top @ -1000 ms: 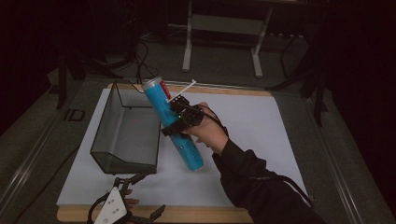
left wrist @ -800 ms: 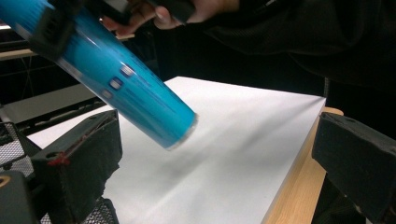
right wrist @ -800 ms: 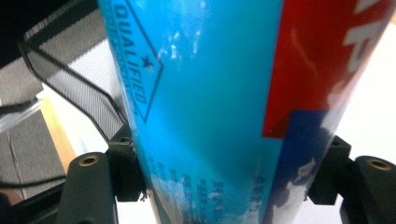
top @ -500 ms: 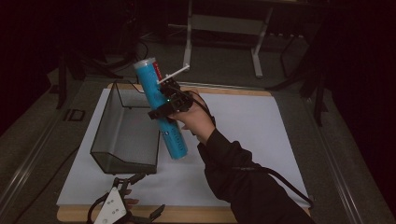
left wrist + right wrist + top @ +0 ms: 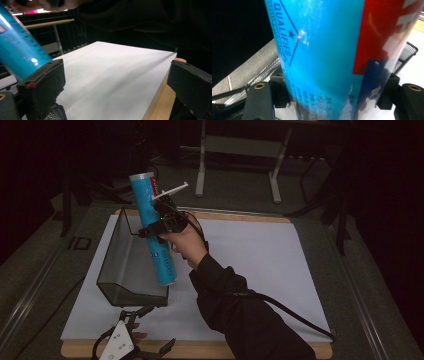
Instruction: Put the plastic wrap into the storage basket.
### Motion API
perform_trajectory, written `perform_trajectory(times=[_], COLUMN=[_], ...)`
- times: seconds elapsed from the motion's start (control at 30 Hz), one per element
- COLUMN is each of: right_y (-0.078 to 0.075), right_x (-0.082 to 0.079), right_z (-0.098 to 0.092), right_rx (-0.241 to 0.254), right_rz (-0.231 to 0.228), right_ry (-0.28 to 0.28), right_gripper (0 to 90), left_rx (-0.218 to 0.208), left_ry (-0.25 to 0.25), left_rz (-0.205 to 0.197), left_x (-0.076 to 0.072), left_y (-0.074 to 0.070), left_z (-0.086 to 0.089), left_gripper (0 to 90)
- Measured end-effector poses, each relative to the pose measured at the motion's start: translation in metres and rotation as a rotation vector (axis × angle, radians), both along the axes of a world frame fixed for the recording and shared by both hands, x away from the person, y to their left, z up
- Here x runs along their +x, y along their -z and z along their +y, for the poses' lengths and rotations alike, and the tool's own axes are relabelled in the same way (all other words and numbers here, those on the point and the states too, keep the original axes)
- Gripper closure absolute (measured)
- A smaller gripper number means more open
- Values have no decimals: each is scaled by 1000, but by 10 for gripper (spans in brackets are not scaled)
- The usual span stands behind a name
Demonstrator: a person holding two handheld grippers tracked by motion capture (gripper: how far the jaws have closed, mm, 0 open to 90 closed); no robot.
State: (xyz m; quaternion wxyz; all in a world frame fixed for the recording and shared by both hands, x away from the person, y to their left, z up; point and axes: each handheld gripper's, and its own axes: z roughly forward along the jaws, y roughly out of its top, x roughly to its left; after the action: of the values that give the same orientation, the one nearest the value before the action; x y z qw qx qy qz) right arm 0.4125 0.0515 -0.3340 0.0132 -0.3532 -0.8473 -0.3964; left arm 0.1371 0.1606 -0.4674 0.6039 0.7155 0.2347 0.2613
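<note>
While the left gripper (image 5: 131, 342) rests with its jaws wide apart at the table's near edge, the right gripper (image 5: 161, 217) clamps a tall blue cylindrical canister (image 5: 154, 231) around its middle, tilted in the air above the dark wire-mesh basket (image 5: 120, 270) on the white sheet (image 5: 270, 265).

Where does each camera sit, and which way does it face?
High view: above the person's side, looking forward and down on the table, basket and tube; the right sleeve, right tongs and left tongs show.
Left gripper view: on the left tongs, low, looking across the white sheet; its open jaws show.
Right gripper view: on the right tongs, facing the tube clamped between its jaws.
Shared: all three show the tube and basket mesh.
</note>
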Motion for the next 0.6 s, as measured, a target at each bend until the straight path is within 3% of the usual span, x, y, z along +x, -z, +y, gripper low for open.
perform_trajectory(times=[0.17, 0.3, 0.4, 0.6], right_y=[9, 19, 30, 49], right_x=[4, 11, 16, 21], right_z=[13, 16, 20, 29], right_rx=[4, 32, 32, 12], right_rz=[-21, 17, 21, 68], right_ry=[37, 59, 94, 77], right_gripper=[315, 315, 315, 314], left_rx=[-4, -3, 6, -6], left_ry=[-2, 1, 8, 10], left_rz=[5, 9, 29, 36], left_x=[0, -1, -1, 0], left_y=[0, 0, 0, 0], left_z=[1, 1, -1, 0], left_gripper=[25, 25, 25, 25])
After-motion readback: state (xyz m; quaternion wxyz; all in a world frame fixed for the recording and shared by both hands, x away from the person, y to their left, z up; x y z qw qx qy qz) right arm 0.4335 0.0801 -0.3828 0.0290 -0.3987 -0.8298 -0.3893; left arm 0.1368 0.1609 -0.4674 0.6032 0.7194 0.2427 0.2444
